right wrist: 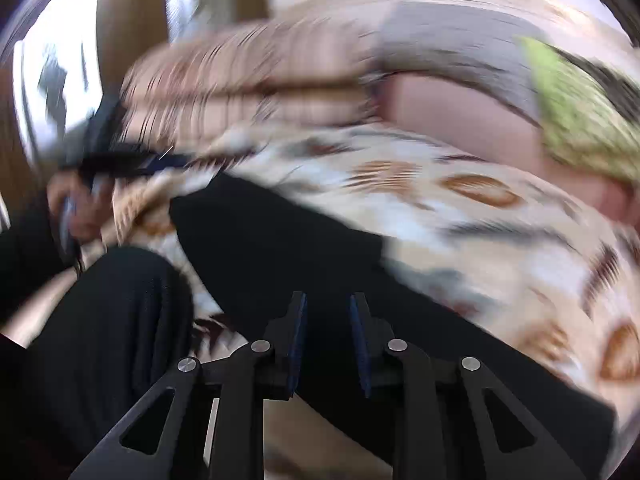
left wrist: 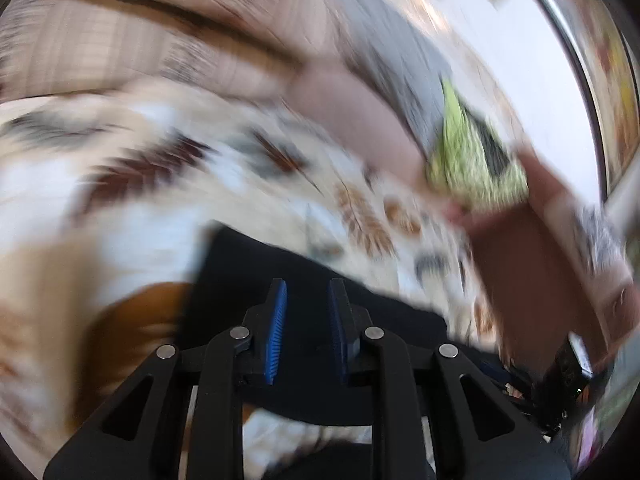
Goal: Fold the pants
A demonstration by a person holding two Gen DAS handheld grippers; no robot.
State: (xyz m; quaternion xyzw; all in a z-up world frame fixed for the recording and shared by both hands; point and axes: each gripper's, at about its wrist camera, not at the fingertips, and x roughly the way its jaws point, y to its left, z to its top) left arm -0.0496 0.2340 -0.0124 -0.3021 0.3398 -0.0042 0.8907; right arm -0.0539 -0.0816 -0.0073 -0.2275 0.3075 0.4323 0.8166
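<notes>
The black pants point(left wrist: 244, 268) lie flat on a leaf-patterned bedspread point(left wrist: 160, 184), blurred in both views. My left gripper point(left wrist: 308, 285) hangs just above them, its blue pads point(left wrist: 277, 328) apart with nothing pinched between them. In the right wrist view the pants point(right wrist: 280, 236) stretch from the upper left to the lower right. My right gripper point(right wrist: 328, 297) is over their middle, jaws apart and holding nothing. At the left edge of that view a hand point(right wrist: 78, 210) holds the other gripper near the far end of the pants.
Pinkish pillows point(left wrist: 352, 120), a grey cloth point(left wrist: 392, 48) and a green cloth point(left wrist: 468, 160) sit at the far side of the bed. A brown piece of furniture point(left wrist: 536, 264) stands on the right. Another dark cloth shape point(right wrist: 112, 320) fills the lower left of the right wrist view.
</notes>
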